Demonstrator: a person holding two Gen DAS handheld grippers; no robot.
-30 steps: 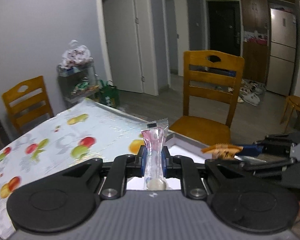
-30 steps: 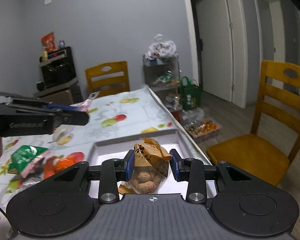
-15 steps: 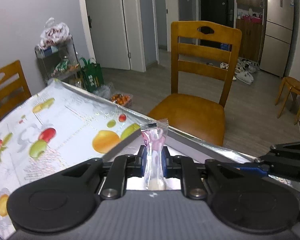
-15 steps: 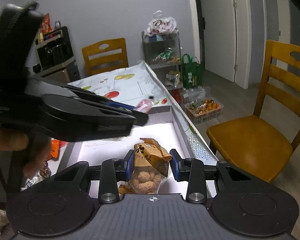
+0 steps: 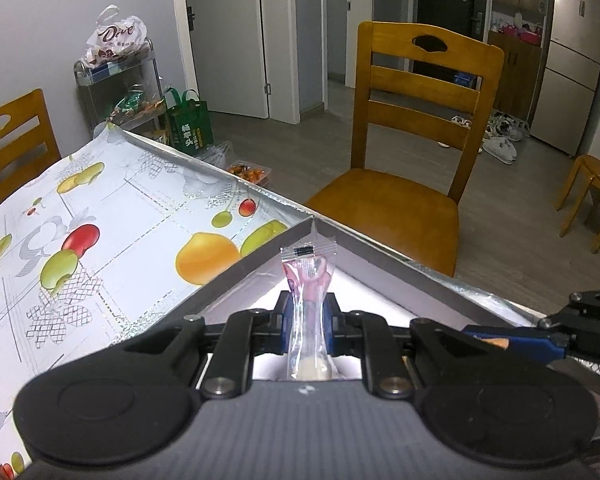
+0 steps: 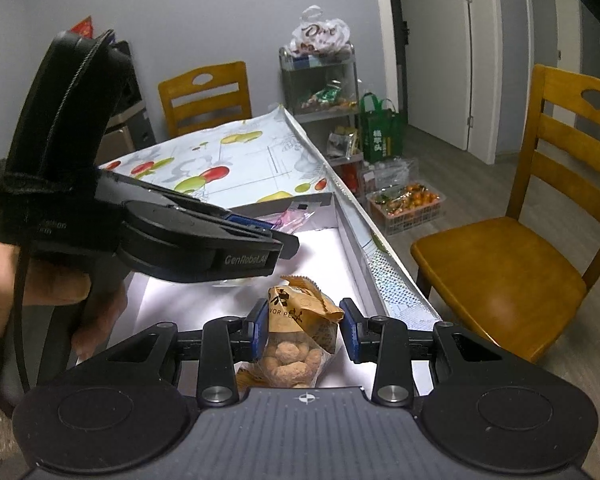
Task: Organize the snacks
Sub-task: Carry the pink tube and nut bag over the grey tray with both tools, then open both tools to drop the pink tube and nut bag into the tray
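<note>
Status: both snacks in hand, none dropped yet. Left gripper [image 5: 307, 326] clamped on pink sachet [image 5: 309, 280] over tray [image 5: 260, 268] far corner; right gripper [image 6: 303, 330] pinching nut pouch [image 6: 298, 330] above tray near desk [image 5: 112, 216] edge. Release left to do.

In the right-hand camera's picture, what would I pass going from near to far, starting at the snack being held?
Brown paper bag of round nut snacks → white tray with grey walls → fruit-patterned tablecloth → yellow wooden chair at the table's far end → grey wall.
</note>
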